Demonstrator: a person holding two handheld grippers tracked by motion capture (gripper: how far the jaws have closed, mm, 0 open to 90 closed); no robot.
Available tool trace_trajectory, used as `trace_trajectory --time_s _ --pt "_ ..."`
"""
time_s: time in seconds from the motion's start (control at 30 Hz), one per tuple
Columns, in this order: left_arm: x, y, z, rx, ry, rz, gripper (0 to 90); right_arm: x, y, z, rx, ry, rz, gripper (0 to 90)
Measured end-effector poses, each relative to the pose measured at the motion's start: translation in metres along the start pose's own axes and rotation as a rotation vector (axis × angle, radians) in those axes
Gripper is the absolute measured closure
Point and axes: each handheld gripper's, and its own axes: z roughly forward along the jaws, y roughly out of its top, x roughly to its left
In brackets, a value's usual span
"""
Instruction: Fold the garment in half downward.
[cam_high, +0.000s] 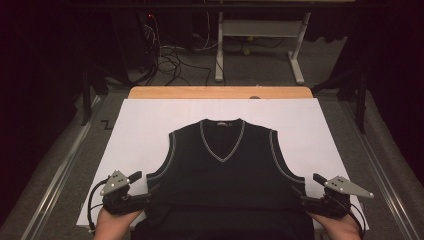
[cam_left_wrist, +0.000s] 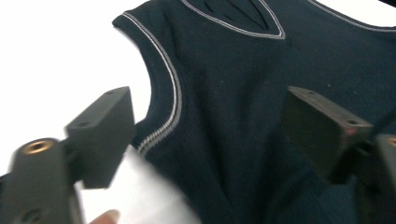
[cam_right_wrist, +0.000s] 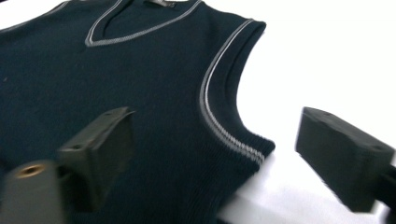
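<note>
A dark navy sleeveless V-neck vest with grey trim lies flat, neck away from me, on the white table top. Its hem hangs over the near edge. My left gripper is open at the vest's left side, just below the armhole. In the left gripper view, the vest lies between the spread jaws of that gripper. My right gripper is open at the vest's right side. In the right gripper view, its jaws straddle the lower armhole corner of the vest.
White surface lies bare on both sides of the vest and beyond its collar. A wooden strip borders the far edge. Past it are a floor with cables and a white desk frame. Metal rails run along both sides.
</note>
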Motion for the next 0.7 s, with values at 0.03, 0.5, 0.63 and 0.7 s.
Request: trace_trajectory --time_s 0.03,0.5,0.63,0.7 --pt "0.003 0.003 0.003 0.013 -0.011 -0.006 10.2 -0.001 0.004 0.003 0.0 -0.014 0.005 3.0" --pt "0.033 0.074 0.04 0.063 0.071 0.024 0.0 -0.014 0.035 0.028 -0.002 -0.046 0.001 0.2" --pt "0.044 0.093 0.054 0.06 0.079 0.002 0.0 -0.016 0.046 0.038 -0.007 -0.043 -0.006 0.2" --pt "0.051 0.1 0.064 0.059 0.067 -0.021 0.0 -0.017 0.051 0.044 0.0 -0.044 -0.007 0.2"
